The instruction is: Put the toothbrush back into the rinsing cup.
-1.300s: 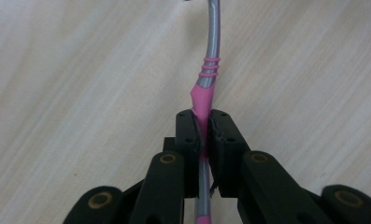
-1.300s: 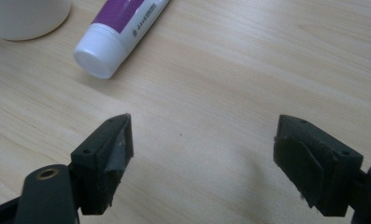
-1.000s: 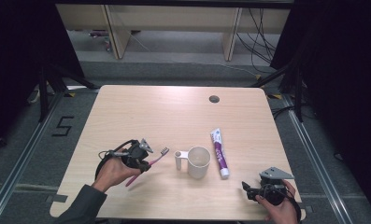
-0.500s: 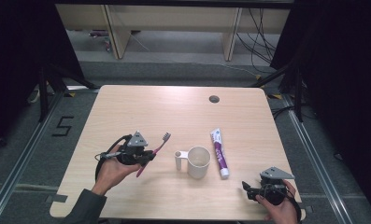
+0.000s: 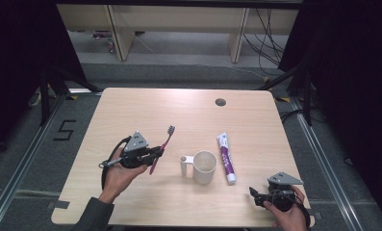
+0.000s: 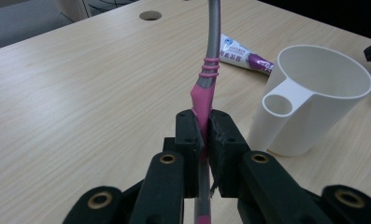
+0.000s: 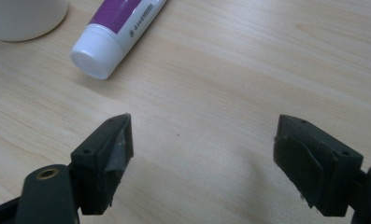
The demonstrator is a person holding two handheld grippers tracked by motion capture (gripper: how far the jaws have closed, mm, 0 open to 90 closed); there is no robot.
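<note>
My left gripper (image 5: 156, 153) (image 6: 205, 135) is shut on a pink and grey toothbrush (image 5: 162, 147) (image 6: 209, 65), held above the table with its bristle head up and away from me. A white cup (image 5: 204, 167) (image 6: 314, 98) with a side handle stands just right of it. Beside the cup lies a white and purple toothpaste tube (image 5: 225, 157) (image 6: 241, 55) (image 7: 117, 32), cap towards me. Near the table's front right corner my right gripper (image 5: 256, 196) (image 7: 202, 154) stands open over bare wood, a short way from the tube's cap.
The light wooden table (image 5: 131, 110) has a round cable hole (image 5: 221, 102) near its far edge. Its far half and left side are bare wood. Shelf legs and cables stand on the floor beyond the far edge.
My left gripper has lifted the toothbrush off the table and tilted it upright, shifting a little to the right towards the cup. The right gripper has not moved.
</note>
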